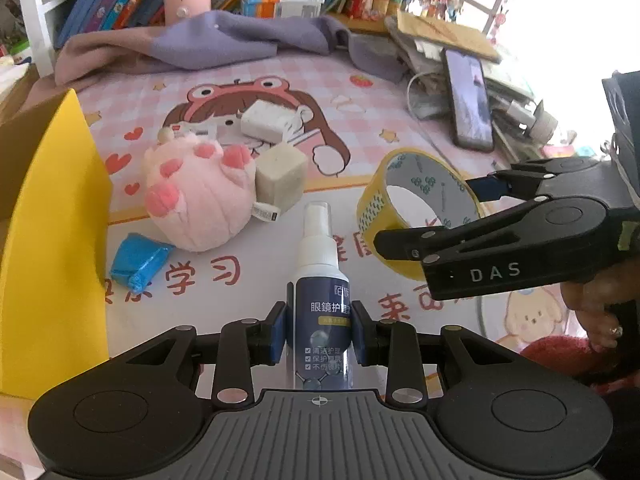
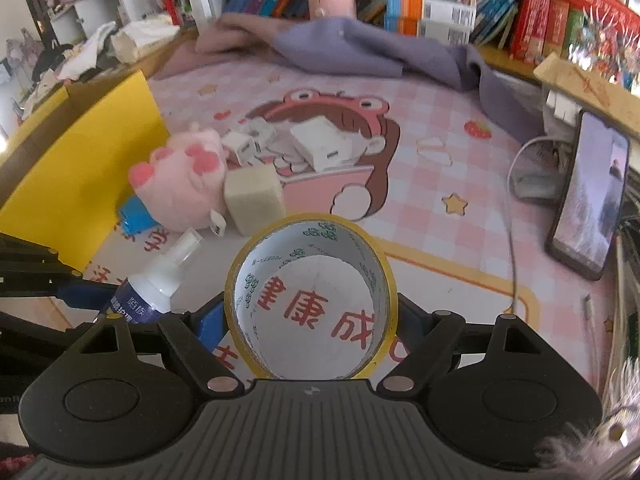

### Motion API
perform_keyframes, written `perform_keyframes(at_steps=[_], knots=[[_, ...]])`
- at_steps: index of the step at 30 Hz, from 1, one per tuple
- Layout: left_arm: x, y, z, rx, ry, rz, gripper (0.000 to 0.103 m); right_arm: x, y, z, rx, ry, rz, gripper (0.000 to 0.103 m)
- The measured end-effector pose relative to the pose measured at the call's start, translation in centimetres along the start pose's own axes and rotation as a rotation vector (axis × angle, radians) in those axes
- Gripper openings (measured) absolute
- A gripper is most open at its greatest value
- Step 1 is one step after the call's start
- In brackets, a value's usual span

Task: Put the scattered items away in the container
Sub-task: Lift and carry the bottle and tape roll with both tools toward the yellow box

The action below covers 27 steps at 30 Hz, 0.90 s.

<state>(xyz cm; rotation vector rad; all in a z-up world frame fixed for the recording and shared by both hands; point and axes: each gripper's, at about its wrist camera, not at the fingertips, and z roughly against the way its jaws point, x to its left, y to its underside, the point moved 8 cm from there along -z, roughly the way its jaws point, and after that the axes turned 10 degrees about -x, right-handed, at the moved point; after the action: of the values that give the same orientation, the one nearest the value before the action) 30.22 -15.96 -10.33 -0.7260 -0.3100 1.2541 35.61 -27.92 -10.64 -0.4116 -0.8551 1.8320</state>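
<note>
My left gripper (image 1: 320,332) is shut on a white-and-navy spray bottle (image 1: 322,320), its blue pads pressing both sides of the label. The bottle (image 2: 160,280) also shows at the lower left of the right wrist view. A yellow tape roll (image 2: 310,304) is clamped between the blue pads of my right gripper (image 2: 310,320), which is shut on it. In the left wrist view the roll (image 1: 400,200) hangs tilted above the mat in that gripper (image 1: 432,214). A box with a yellow flap (image 1: 52,260) stands at the left edge.
A pink plush (image 1: 196,200), a beige cube (image 1: 280,180), a blue packet (image 1: 136,260) and white chargers (image 1: 266,120) lie on the pink cartoon mat. A phone (image 1: 470,100) leans against clutter at right. A purple cloth (image 1: 224,40) and books line the back.
</note>
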Motion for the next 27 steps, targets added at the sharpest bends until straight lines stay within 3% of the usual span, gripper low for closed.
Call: perform_keyframes(at_steps=[13,27], knots=[[1.3,1.0,4.2,-0.096,0.078,0.000,0.031,2.4,-0.3,3.5,-0.074,0.079,-0.023,0.082],[4.4,5.8,10.5,-0.153,0.159,-0.018,0.031,10.2,1.9,6.9,-0.118,0.164,-0.032,0.082]])
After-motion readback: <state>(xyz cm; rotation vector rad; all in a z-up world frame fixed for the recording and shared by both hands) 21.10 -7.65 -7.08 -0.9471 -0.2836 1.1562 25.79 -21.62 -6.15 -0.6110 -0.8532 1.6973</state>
